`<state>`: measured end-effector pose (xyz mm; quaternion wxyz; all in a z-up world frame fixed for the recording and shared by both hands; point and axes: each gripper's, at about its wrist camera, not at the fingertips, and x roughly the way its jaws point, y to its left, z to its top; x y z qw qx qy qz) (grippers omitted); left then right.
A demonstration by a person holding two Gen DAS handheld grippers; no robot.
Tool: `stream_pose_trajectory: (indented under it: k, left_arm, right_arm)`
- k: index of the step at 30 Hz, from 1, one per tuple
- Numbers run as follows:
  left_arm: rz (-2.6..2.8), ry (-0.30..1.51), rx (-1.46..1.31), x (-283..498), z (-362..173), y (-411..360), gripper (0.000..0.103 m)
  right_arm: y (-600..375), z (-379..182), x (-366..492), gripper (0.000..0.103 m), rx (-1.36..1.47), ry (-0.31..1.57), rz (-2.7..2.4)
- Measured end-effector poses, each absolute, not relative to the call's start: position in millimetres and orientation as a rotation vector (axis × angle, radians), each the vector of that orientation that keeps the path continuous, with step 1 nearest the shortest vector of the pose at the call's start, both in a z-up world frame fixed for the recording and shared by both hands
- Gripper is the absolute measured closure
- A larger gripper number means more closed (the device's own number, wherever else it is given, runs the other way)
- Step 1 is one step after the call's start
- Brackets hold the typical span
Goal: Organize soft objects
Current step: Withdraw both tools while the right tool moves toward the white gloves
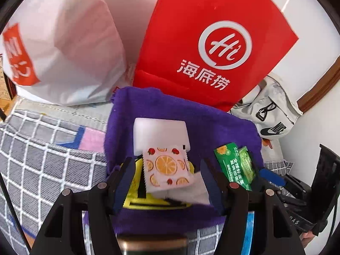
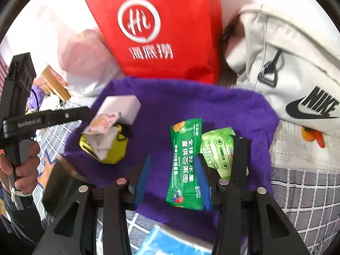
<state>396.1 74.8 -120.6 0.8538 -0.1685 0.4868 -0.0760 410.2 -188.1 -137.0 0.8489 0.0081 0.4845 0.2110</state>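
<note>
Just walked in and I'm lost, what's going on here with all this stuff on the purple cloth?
A person holds a gripper in each hand over a purple towel on the bed. The left gripper is open around an orange-print sachet lying on a white sponge. The right gripper is open around a dark green packet, beside a light green packet. Neither is gripped.

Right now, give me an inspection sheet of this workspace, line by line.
Surface: checked grey bedspread, purple towel spread on it.
Job's things: orange-print packet, white foam block, yellow case, green packet, light green packet, all on the towel.
Clutter: red bag, white plastic bag, Nike bag.
Claws: left claw open, right claw open.
Cables: nothing seen.
Surroundings: wooden trim.
</note>
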Motion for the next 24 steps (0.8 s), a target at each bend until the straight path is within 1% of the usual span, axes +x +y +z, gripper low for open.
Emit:
stream_pose_trajectory:
  k: [8,13,19,24]
  left_arm:
    - [-0.136,0.972,-0.346,343.4,-82.0,75.9,0.042]
    - [-0.141,0.970,-0.342,304.6,-74.8,69.5,0.042]
    - [-0.154,0.967,-0.313,254.4,-72.3,62.4,0.042]
    - [-0.141,0.962,-0.310,214.9,-78.8,63.5,0.042]
  right_arm:
    - [-199.3,-91.8,353.0,0.057,0.047,0.921,0.431]
    - [-207.4,-72.9,305.3,0.056,0.079,0.885,0.421]
    - [-211.1,-67.3,250.6,0.056,0.116,0.883,0.448]
    - [-201.9,-79.1,208.8,0.056,0.082,0.906,0.490]
